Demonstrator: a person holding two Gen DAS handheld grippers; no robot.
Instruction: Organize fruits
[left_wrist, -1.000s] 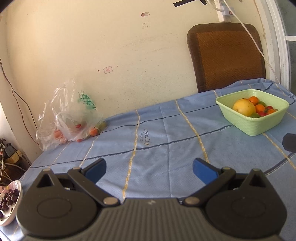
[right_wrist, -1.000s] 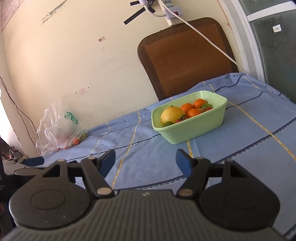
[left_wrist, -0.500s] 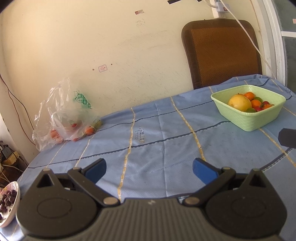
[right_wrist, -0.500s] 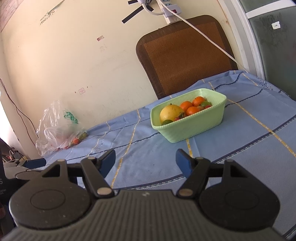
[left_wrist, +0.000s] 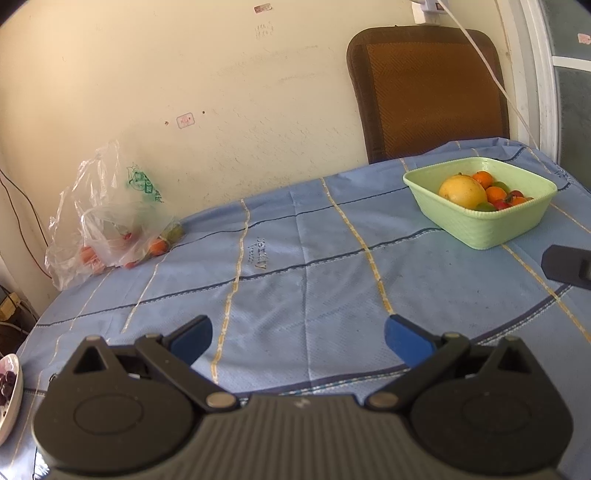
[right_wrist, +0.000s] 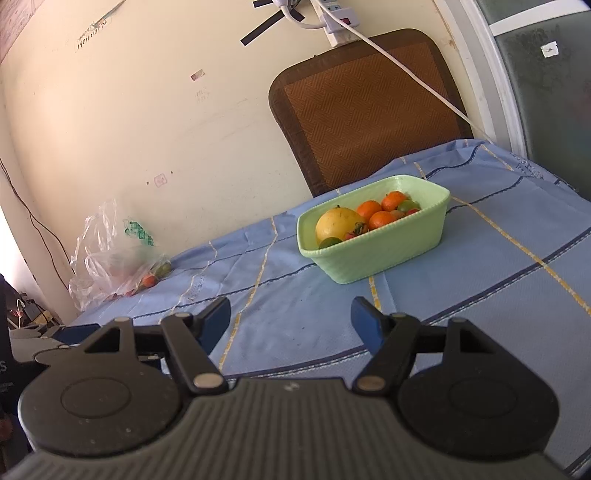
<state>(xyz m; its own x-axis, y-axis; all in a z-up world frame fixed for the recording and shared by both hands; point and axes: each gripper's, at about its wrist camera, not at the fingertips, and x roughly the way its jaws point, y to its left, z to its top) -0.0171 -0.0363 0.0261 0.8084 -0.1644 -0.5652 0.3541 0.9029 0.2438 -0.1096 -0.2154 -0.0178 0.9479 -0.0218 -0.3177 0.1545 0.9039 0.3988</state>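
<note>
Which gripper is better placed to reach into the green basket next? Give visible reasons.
Probably the right gripper: it is open and empty, and the green basket of fruit lies almost straight ahead of it. The left gripper, also open, sees the basket far off to its right.

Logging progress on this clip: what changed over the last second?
Only the views shifted slightly as both hands moved. Left gripper and right gripper stay open and empty. The green basket, its fruit and the plastic bag lie where they were.
</note>
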